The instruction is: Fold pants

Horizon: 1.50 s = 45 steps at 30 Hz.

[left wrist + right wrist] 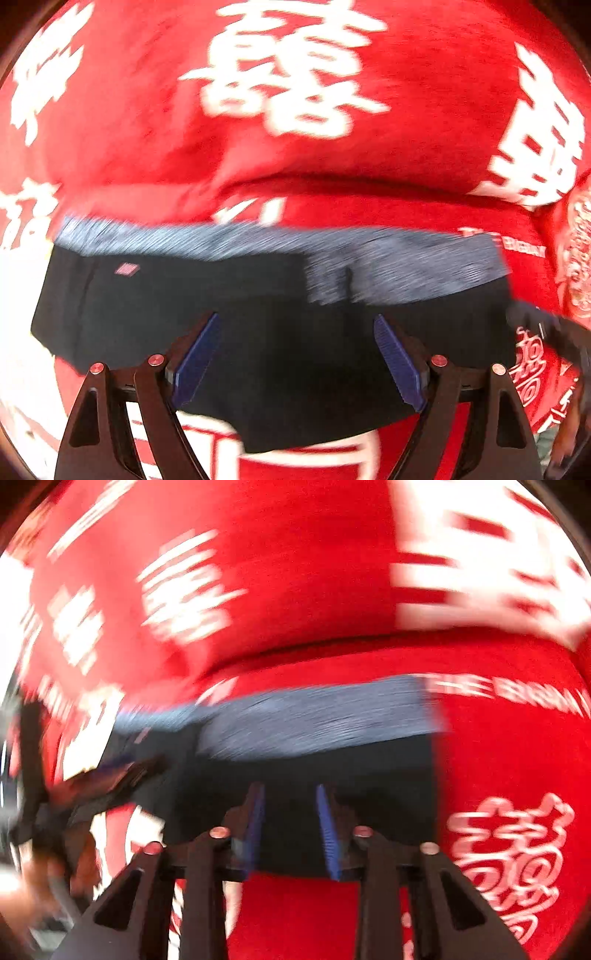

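The black pants (pixel 258 332) lie folded on a red cloth, with a grey ribbed waistband (pixel 388 258) along their far edge. My left gripper (pixel 297 332) hangs open just above the black fabric, its blue pads (pixel 195 362) wide apart. In the right wrist view the same pants (pixel 369 775) and waistband (pixel 314 716) show, blurred by motion. My right gripper (pixel 290 805) is partly open above the near edge of the pants and holds nothing. The left gripper (pixel 125 771) shows at the left as a dark blur.
A red cloth (pixel 147 129) with large white characters covers the whole surface and rises in a fold behind the pants; it also fills the right wrist view (pixel 517 757). A hand shows at the lower left (pixel 37 878).
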Tool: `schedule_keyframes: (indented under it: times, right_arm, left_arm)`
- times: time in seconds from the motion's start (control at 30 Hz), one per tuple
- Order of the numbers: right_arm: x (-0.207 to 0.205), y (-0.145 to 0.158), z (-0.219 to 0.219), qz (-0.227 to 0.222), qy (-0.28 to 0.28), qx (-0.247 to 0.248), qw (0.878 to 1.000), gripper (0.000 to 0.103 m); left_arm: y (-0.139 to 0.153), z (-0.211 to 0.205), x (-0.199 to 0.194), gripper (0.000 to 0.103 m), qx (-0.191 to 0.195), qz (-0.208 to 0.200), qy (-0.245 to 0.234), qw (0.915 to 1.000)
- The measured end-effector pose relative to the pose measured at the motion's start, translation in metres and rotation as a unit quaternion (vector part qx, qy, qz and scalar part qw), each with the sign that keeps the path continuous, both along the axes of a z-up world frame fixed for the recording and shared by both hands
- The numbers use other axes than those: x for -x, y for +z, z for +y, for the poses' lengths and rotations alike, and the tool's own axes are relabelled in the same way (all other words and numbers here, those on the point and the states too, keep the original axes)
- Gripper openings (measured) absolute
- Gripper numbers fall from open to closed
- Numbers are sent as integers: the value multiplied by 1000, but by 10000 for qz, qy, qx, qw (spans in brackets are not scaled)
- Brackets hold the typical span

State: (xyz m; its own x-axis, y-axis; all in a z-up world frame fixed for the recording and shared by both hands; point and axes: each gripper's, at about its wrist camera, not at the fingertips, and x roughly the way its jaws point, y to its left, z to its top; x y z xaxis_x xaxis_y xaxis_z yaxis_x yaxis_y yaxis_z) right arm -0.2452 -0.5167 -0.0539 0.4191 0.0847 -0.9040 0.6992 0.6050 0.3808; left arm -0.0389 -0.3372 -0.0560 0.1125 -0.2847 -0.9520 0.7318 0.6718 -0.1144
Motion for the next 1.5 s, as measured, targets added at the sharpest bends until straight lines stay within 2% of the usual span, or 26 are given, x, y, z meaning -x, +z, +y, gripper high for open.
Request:
schedule_keyframes:
  times: [0.1,0.17,0.23,0.27,0.3,0.33,0.37,0.43,0.63,0.73,0.8,0.9,0.97,1.03,1.2,1.37,1.5]
  right_arm:
    - [-1,-15,-32,18,-32,-223,9997,21]
    - [-11,-38,-42,38,9,-493,9988,21]
    - [-18,-58,-33,39,116,-758,9970,20]
    - [-21,-65,-24,79,165,-765,9969,20]
    - [-24,-67,-15,93,248,-647,9976,20]
    - [-27,-66,-9,114,346,-444,9983,20]
    - [-26,-63,-2,128,421,-317,9985,20]
    - [-24,-63,7,115,543,-413,9976,20]
    - [-26,-52,31,300,983,-387,9940,21]
    - [-26,-50,46,321,1108,-518,9920,27]
    - [-26,-47,53,348,1191,-435,9913,31]
    - [-38,-45,61,376,1355,-331,9895,46]
    - [-38,-43,63,381,1400,-349,9888,60]
    - [-43,-43,68,444,1477,-280,9876,65]
    - [-47,-39,80,650,1609,12,9848,67]
    - [-54,-33,96,813,1612,314,9831,70]
    - [-64,-28,113,766,1483,304,9855,70]
  left_arm:
    - [-2,-41,18,85,205,56,-266,9994]
    - [-14,-63,25,85,190,37,-335,9992]
    - [-37,-75,25,85,-78,-94,-396,9991]
    - [-54,-77,27,85,-427,-207,-403,9981]
    - [-64,-74,29,85,-633,-230,-375,9970]
    - [-75,-63,28,90,-652,-66,-244,9976]
    - [-76,-51,25,94,-509,52,-66,9987]
    - [-77,-33,22,96,-528,191,159,9983]
    - [-66,-16,26,96,-812,136,361,9959]
    - [-59,-2,22,96,-901,249,651,9935]
    - [-54,8,19,96,-939,293,784,9921]
    - [-48,22,22,96,-1057,238,902,9900]
    - [-45,29,23,96,-1173,206,973,9881]
    - [-43,34,23,96,-1243,171,1033,9867]
    - [-39,50,24,96,-1295,81,1138,9850]
    - [-49,76,16,96,-1341,265,1175,9836]
    - [-57,95,6,96,-1315,357,1075,9848]
